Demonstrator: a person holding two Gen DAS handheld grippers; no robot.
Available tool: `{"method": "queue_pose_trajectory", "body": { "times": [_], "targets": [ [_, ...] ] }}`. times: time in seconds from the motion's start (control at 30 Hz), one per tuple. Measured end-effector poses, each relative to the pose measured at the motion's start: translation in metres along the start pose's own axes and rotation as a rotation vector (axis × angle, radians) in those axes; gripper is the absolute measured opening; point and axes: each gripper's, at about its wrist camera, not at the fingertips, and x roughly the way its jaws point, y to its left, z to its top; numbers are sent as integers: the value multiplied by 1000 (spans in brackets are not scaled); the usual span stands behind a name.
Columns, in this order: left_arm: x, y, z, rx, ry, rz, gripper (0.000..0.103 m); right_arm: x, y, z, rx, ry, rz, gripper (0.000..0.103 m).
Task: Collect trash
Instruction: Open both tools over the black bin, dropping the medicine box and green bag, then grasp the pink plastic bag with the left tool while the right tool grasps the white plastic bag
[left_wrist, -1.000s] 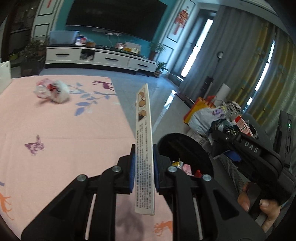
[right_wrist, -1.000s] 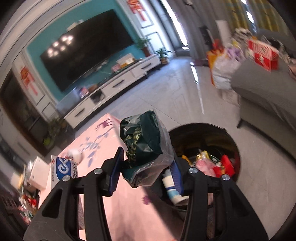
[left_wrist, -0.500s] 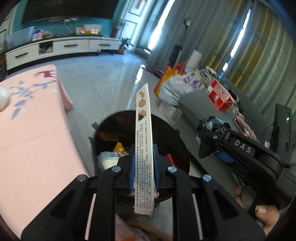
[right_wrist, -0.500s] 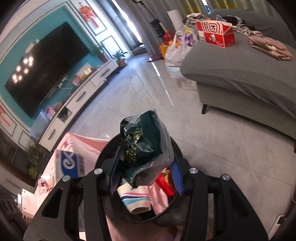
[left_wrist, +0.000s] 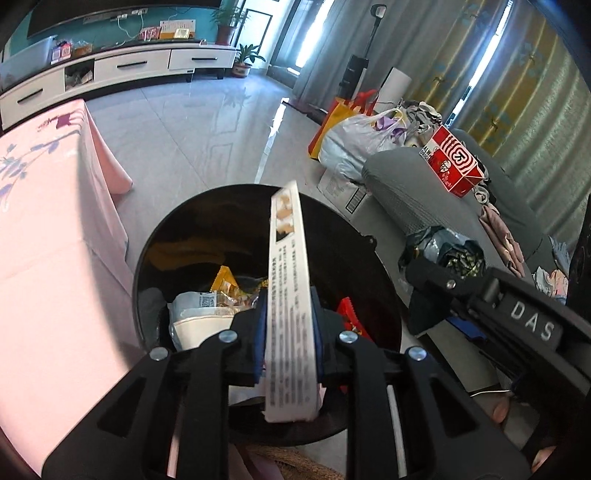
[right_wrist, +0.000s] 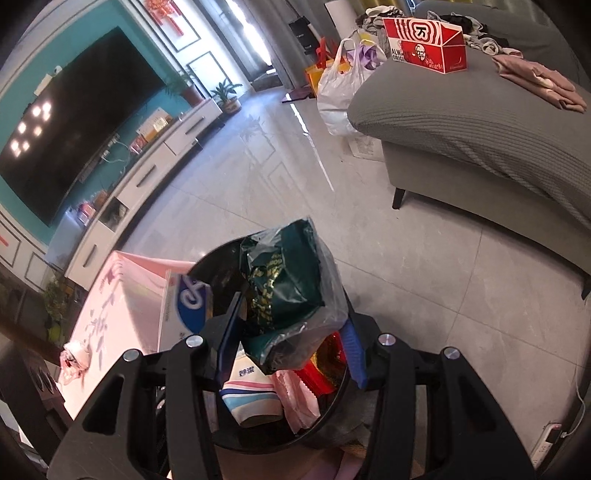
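Note:
My left gripper (left_wrist: 289, 332) hangs over the black round trash bin (left_wrist: 354, 240). Its jaws have spread and the flat white carton (left_wrist: 290, 295) between them is blurred and tilting, slipping down. The carton also shows at the left in the right wrist view (right_wrist: 184, 306). My right gripper (right_wrist: 291, 343) is over the same bin (right_wrist: 332, 398), its jaws wide around a crumpled dark green bag in clear plastic (right_wrist: 288, 284). The bin holds a paper cup (right_wrist: 251, 398), red and yellow wrappers (left_wrist: 225, 284). The right gripper shows at the right in the left wrist view (left_wrist: 439, 266).
A pink-clothed table (left_wrist: 44, 229) borders the bin on the left, with a crumpled tissue wad (right_wrist: 74, 358) on it. A grey sofa (right_wrist: 480, 140) with a red box (right_wrist: 424, 44) stands right. Bags (left_wrist: 354, 144) sit on the tiled floor. A TV cabinet (left_wrist: 110, 74) is far back.
Both grippers swung from the table to above the bin. The left jaws have parted and the carton has begun to slip. The right jaws have widened around the green bag.

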Motion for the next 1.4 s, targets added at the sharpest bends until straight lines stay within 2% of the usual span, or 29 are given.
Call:
{"method": "queue_pose_trajectory", "body": {
  "times": [0.07,0.13,0.2,0.33,0.4,0.5,0.67,0.8,0.87,0.93,0.97,1.03,1.1,1.17,1.23,1.33,1.4],
  "targets": [
    [0,2,-1,-11,5,-5,22,2,2,1,-11,4,-9,55],
    [-3,4,-1,-13,2,-10,31,1,5,1,-16,2,-10,60],
    [-11,8,1,-29,-20,-2,59,-1,6,-1,-19,-4,-9,67],
    [-32,21,11,-56,-59,14,78,-2,9,-1,5,-9,25,79],
    [-48,37,15,-77,-90,19,86,-4,14,-1,-3,-3,60,79],
    [-74,70,24,-136,-129,52,91,-7,28,-3,-36,-16,71,85],
    [-122,139,36,-246,-192,131,97,-12,68,-12,-164,-54,14,96],
    [-168,198,44,-317,-252,234,99,-14,122,-21,-284,-58,25,100],
    [-190,227,49,-344,-277,287,99,-12,161,-27,-338,-51,72,100],
    [-212,261,53,-369,-291,344,100,-4,200,-29,-373,-10,158,100],
    [-220,275,54,-384,-296,362,100,6,224,-32,-406,38,213,100],
    [-240,313,53,-442,-315,409,100,22,262,-38,-462,117,250,100],
    [-254,344,52,-500,-331,428,100,38,306,-47,-511,138,264,100],
    [-261,370,51,-551,-336,434,100,49,338,-56,-542,157,279,100],
    [-264,396,51,-588,-350,417,100,67,376,-67,-542,218,328,100],
    [-259,426,55,-636,-360,388,100,88,424,-85,-542,288,397,100],
    [-251,440,60,-660,-363,379,100,103,453,-100,-559,304,428,100]
  ]
}}
